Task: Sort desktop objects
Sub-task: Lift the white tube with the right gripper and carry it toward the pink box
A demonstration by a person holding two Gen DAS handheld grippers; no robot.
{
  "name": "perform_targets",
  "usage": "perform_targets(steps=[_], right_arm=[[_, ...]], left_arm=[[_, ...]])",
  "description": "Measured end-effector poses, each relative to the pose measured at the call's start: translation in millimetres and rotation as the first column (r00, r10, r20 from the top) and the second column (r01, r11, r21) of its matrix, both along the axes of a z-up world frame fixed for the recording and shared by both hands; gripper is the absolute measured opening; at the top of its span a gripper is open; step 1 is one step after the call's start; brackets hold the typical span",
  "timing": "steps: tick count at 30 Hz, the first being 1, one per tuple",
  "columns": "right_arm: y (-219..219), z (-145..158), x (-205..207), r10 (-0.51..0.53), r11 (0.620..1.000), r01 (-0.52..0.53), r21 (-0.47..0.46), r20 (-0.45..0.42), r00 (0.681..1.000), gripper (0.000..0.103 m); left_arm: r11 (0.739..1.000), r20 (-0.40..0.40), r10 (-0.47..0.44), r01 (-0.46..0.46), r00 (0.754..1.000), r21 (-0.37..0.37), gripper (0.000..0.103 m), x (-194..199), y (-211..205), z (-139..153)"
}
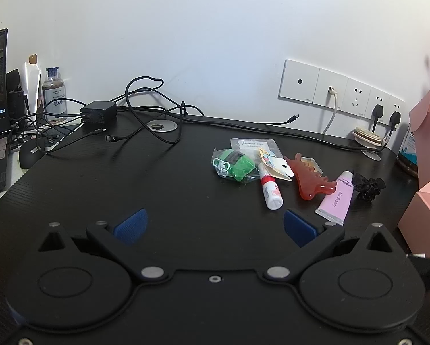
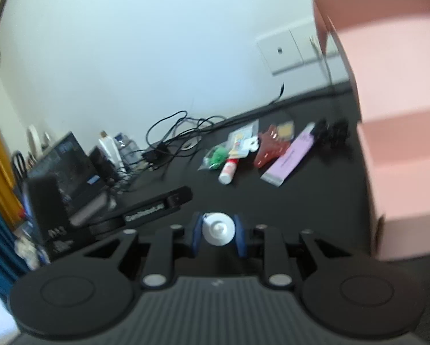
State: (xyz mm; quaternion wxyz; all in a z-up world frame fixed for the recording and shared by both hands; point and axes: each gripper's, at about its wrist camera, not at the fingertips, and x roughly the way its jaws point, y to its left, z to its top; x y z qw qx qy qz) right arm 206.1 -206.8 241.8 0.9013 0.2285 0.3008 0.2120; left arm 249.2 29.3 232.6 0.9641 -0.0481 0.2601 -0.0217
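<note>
The right gripper (image 2: pixel 218 237) tilted, angled slightly downward, clamped a small white tube (image 2: pixel 218 228). The left gripper (image 1: pixel 213 224) hovered level, fingers apart, over the desk (image 1: pixel 157 189); the pink box (image 2: pixel 398 120) stood at two o'clock.

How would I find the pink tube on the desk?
Look at the black desk, near the big pink box on the right. A small pile lies there, and the pink tube rests at its near right, between the red comb and black scrunchie. Only it is flat and pale pink.
</note>
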Motion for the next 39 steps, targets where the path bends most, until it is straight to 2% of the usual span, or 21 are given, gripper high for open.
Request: perform_targets(steps=[4, 9, 11, 15, 21, 23, 25, 27, 29, 31, 33, 34, 36, 39], right_arm=[[-16, -19, 7, -0.020, 0.984, 0.044, 0.172, -0.141, 0.990, 0.024], [-22, -31, 8, -0.059, 0.964, 0.118, 0.238, -0.241, 0.969, 0.024], [-23, -32, 8, -0.070, 0.960, 0.134, 0.245, -0.253, 0.965, 0.024], [-22, -28, 7, -0.120, 0.969, 0.168, 0.182, -0.247, 0.962, 0.025], [-14, -22, 4, -0.161, 0.983, 0.175, 0.057, -0.188, 0.969, 0.025], [-12, -19, 2, -0.150, 0.989, 0.150, -0.013, -0.156, 0.976, 0.025], [2, -12, 0, -0.128, 0.980, 0.112, -0.162, -0.089, 0.988, 0.026], [27, -6, -5, -0.073, 0.933, 0.070, -0.352, 0.004, 0.997, 0.026], [52, -5, -10, 0.010, 0.848, 0.033, -0.529, 0.079, 0.997, 0.026], [76, -5, -15, 0.099, 0.739, 0.012, -0.673, 0.127, 0.987, 0.028], [93, -9, -13, 0.150, 0.665, -0.008, -0.747, 0.123, 0.981, 0.028], [97, -11, -10, 0.155, 0.648, -0.021, -0.762, 0.105, 0.982, 0.029], [101, -15, -3, 0.136, 0.637, -0.031, -0.770, 0.073, 0.988, 0.029], [102, -21, 1, 0.115, 0.620, -0.012, -0.785, 0.075, 0.990, 0.031]], left_arm=[[1.000, 0.000, 0.002, -0.002, 1.000, 0.001, 0.103, 0, 0, 0], [1.000, 0.000, -0.001, 0.001, 1.000, 0.005, 0.103, 0, -1, 0], [1.000, 0.000, -0.002, 0.002, 1.000, 0.004, 0.103, 0, -1, 0], [1.000, 0.000, -0.003, 0.003, 1.000, 0.002, 0.103, 0, 0, 0], [1.000, 0.000, -0.003, 0.003, 1.000, 0.002, 0.103, 0, 0, 0], [1.000, 0.001, -0.003, 0.003, 1.000, 0.002, 0.103, -1, 0, 0], [1.000, 0.002, -0.002, 0.002, 1.000, 0.002, 0.103, -1, 0, 0], [1.000, 0.001, -0.002, 0.002, 1.000, 0.000, 0.103, -1, 0, -1], [1.000, 0.000, -0.001, 0.001, 1.000, -0.003, 0.103, -1, 0, -1], [1.000, 0.000, 0.001, -0.001, 1.000, -0.006, 0.103, 0, 1, -1], [1.000, -0.001, 0.003, -0.003, 1.000, -0.010, 0.103, 0, 2, -1], [1.000, -0.001, 0.003, -0.003, 1.000, -0.011, 0.103, 0, 2, -1], [1.000, -0.002, 0.004, -0.004, 1.000, -0.016, 0.103, 0, 3, -1], [1.000, -0.003, 0.002, -0.002, 1.000, -0.021, 0.103, 1, 3, -1]])
